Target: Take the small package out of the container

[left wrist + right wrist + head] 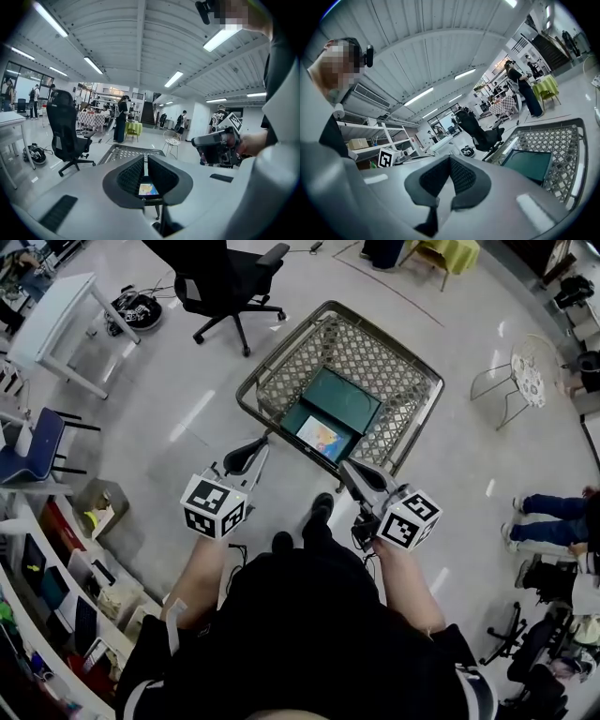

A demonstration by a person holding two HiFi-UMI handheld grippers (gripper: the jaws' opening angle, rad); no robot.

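Observation:
A wire mesh container [270, 370] stands on the floor in front of me. Inside it lie a dark green box [342, 397] and, nearer to me, the small package [323, 438] with a colourful picture on its face. My left gripper [246, 457] hovers shut and empty over the container's near left corner. Through its jaws [146, 157] the package [149, 189] shows below. My right gripper [359, 476] hangs shut and empty just outside the near right rim. Its own view [450, 158] shows the green box [528, 164] and the mesh wall [569, 150] to the right.
A black office chair [230, 282] stands beyond the container, and a white table [52, 320] is at the far left. Shelving [56, 587] runs along my left. A wire chair [520, 381] and a seated person's legs [553, 512] are on the right.

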